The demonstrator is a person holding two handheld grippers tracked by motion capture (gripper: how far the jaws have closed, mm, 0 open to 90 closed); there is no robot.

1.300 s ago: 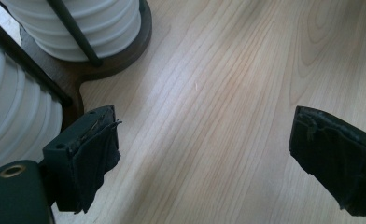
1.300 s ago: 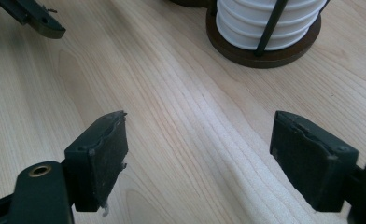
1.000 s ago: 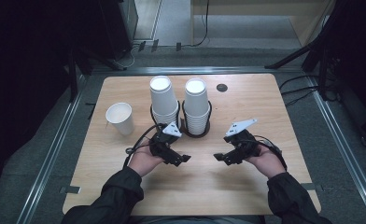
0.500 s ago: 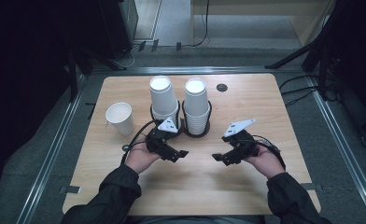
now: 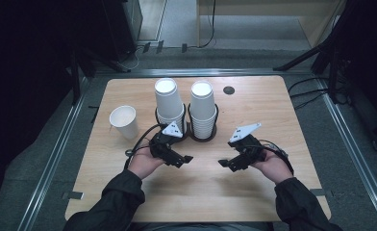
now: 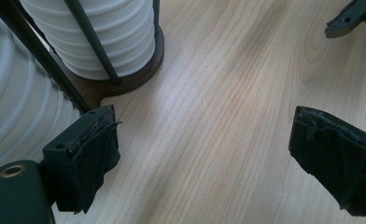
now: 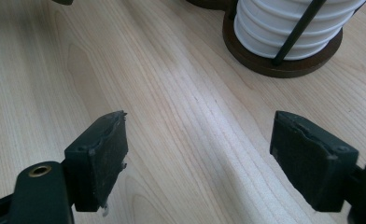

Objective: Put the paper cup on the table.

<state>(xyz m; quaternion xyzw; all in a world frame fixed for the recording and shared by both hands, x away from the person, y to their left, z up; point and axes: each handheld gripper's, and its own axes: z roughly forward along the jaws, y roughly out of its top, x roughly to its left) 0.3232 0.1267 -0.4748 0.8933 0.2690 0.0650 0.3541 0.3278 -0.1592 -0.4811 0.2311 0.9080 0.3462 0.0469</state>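
Wooden table (image 5: 282, 115), dark room. Two paper cup stacks (image 5: 169, 103) upright in wire holders at far centre, handy for picking. Single cup (image 5: 123, 121) stands left, apart. Left gripper (image 5: 179, 159) near left stack, right gripper (image 5: 230, 163) near right stack; jaws wide, empty.

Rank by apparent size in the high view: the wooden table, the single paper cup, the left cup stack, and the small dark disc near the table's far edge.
1. Wooden table, by far the largest.
2. Left cup stack.
3. Single paper cup.
4. Small dark disc, the smallest.
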